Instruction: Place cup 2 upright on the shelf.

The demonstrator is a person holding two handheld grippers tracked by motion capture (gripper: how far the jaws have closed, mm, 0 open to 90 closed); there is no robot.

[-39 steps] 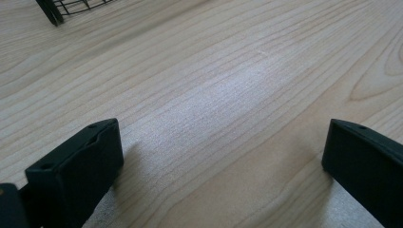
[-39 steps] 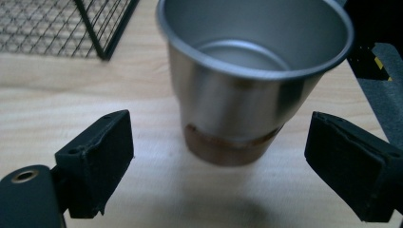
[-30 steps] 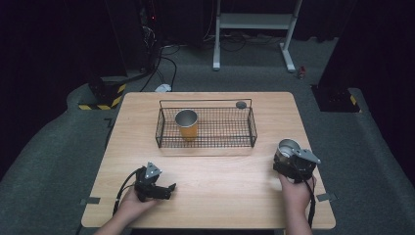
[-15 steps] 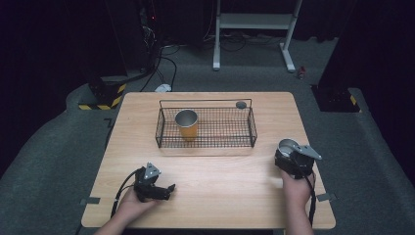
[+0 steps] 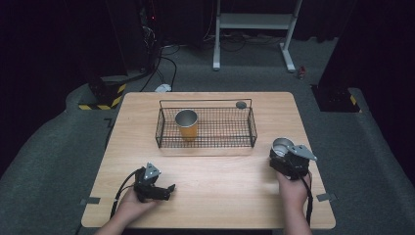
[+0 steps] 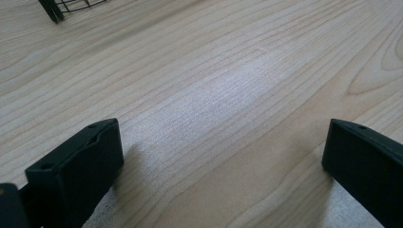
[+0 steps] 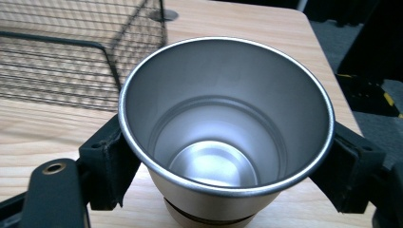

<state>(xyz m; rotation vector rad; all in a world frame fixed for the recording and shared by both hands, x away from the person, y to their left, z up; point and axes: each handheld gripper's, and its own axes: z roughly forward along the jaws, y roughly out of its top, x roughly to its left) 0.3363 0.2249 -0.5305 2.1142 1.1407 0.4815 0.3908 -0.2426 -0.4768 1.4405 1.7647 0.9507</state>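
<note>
steel cup [image 7: 223,137] pinched upright between the right tongs [image 7: 228,156] (beside the wire basket [image 5: 205,128]); left tongs [image 6: 223,156] spread wide, low over bare bench [image 6: 214,85].

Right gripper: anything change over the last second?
Barely. The right gripper, shut on the steel cup, shifted slightly down the high view, toward the person. Nothing was taken or let go. The left gripper stayed open on the table, and the orange cup stayed in the wire basket.
</note>
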